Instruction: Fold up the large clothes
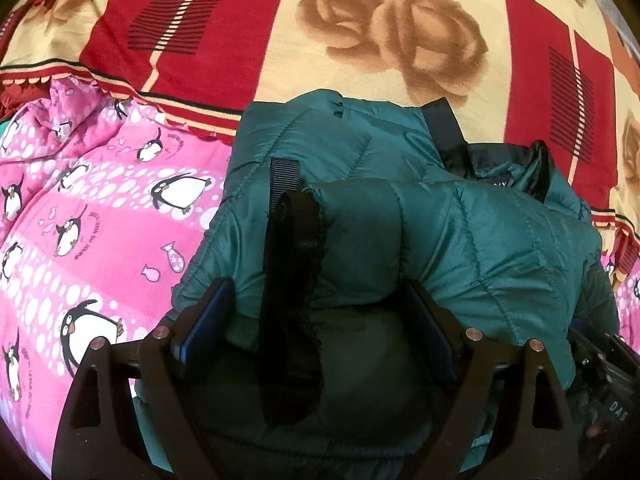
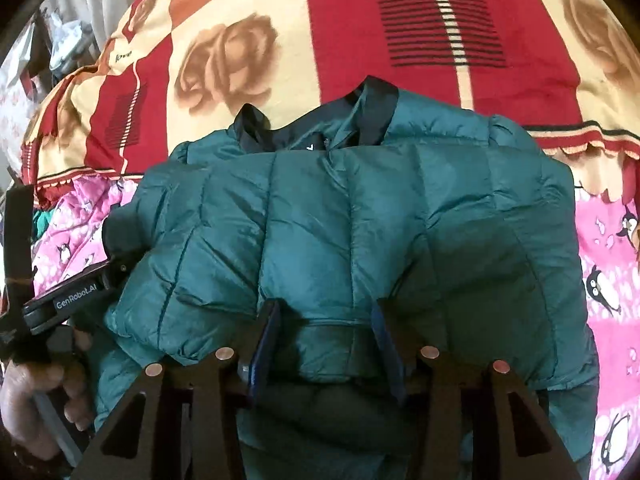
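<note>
Teal puffer jacket (image 1: 460,240), folded on bed: light, soft, springy, slippery shell. Left claw (image 1: 316,320) wide, right claw (image 2: 324,332) half-open, both astride the near fold; grip at quilted seams.

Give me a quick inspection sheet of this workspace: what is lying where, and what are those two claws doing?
Surface: a red and cream rose blanket overlapping a pink penguin quilt.
Job's things: a teal puffer jacket, bundled up, dark collar lining showing on its far side; a black strap lies over it.
Clutter: indistinct items past the blanket's edge, too blurred to name.
Grippers: left claw open wide around a padded fold and the strap; right claw partly open around a jacket fold; grip on either unclear.
Cables: nothing seen.
Surroundings: a person's hand holds the left claw's handle.
</note>
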`<state>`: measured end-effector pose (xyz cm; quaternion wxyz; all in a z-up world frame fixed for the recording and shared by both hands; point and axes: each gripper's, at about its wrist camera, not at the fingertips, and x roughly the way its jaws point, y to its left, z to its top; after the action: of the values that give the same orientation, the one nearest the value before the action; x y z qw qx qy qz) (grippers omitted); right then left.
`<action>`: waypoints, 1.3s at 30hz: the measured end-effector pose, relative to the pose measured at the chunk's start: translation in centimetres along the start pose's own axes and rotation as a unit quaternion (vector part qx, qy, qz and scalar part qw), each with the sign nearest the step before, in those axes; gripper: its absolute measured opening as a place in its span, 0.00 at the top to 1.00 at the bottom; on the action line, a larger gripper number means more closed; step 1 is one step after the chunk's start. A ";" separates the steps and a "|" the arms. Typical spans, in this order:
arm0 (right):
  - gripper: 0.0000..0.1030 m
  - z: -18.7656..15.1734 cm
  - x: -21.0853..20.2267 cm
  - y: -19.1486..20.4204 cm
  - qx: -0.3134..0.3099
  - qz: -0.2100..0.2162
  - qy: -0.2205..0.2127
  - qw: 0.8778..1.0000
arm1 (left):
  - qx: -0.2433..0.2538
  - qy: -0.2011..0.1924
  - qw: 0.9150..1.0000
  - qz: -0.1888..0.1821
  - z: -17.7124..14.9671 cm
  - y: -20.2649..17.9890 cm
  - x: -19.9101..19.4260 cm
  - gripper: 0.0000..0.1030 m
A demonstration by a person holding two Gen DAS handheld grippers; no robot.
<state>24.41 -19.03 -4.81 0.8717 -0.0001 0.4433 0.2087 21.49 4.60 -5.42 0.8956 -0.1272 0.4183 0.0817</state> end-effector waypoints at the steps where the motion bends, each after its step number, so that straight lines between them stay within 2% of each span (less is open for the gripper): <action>1: 0.56 0.0 0.2 0.1 -0.003 -0.003 -0.001 1.000 | 0.001 0.000 1.000 0.002 0.0 0.0 0.0 0.15; 7: 0.52 -0.7 -0.9 0.9 -0.030 -0.044 -0.009 0.999 | -0.001 -0.002 1.000 0.002 0.0 0.0 -0.1 0.15; 12: 0.48 -0.8 -1.1 1.8 -0.049 -0.078 -0.017 0.996 | -0.015 0.001 1.000 -0.014 0.0 0.5 0.1 0.14; 18: 0.46 -0.9 -1.2 1.2 -0.038 -0.070 -0.021 0.997 | -0.006 -0.002 1.000 -0.004 -0.1 0.1 0.0 0.14; 22: 0.41 -0.9 -1.1 1.1 -0.035 -0.078 -0.019 0.996 | -0.014 -0.004 1.000 -0.019 0.1 0.5 -0.6 0.14; 23: 0.41 -0.9 -1.1 1.0 -0.034 -0.078 -0.019 0.996 | -0.019 -0.012 0.999 -0.024 0.3 0.6 -1.1 0.14; 25: 0.41 -0.9 -1.2 0.9 -0.031 -0.074 -0.019 0.997 | -0.019 -0.060 0.997 -0.043 0.6 0.4 -3.2 0.14; 27: 0.41 -0.8 -1.1 0.8 -0.029 -0.071 -0.019 0.997 | 0.002 -0.100 0.992 -0.071 0.7 -0.6 -5.0 0.14; 29: 0.41 -0.8 -1.1 0.7 -0.026 -0.068 -0.019 0.997 | 0.031 -0.112 0.988 -0.102 0.4 -2.0 -5.9 0.14; 30: 0.41 -0.8 -1.1 0.7 -0.026 -0.068 -0.019 0.997 | 0.047 -0.105 0.987 -0.110 0.2 -2.7 -5.7 0.14; 31: 0.41 -0.9 -1.2 0.7 -0.025 -0.067 -0.019 0.997 | 0.067 -0.079 0.989 -0.110 -0.2 -3.6 -4.8 0.14; 33: 0.41 -0.9 -1.2 0.7 -0.025 -0.067 -0.019 0.997 | 0.092 -0.016 0.993 -0.077 -0.7 -4.5 -2.0 0.14; 34: 0.41 -0.9 -1.2 0.7 -0.025 -0.067 -0.019 0.997 | 0.100 -0.003 0.993 -0.070 -0.8 -4.6 -1.3 0.14; 39: 0.40 -0.9 -1.2 0.7 -0.024 -0.066 -0.019 0.997 | 0.101 -0.007 0.993 -0.069 -0.8 -4.7 -1.2 0.13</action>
<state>22.84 -19.01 -4.31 0.8915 -0.0459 0.4208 0.1614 21.31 -0.15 -4.28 0.9102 -0.0643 0.4085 -0.0219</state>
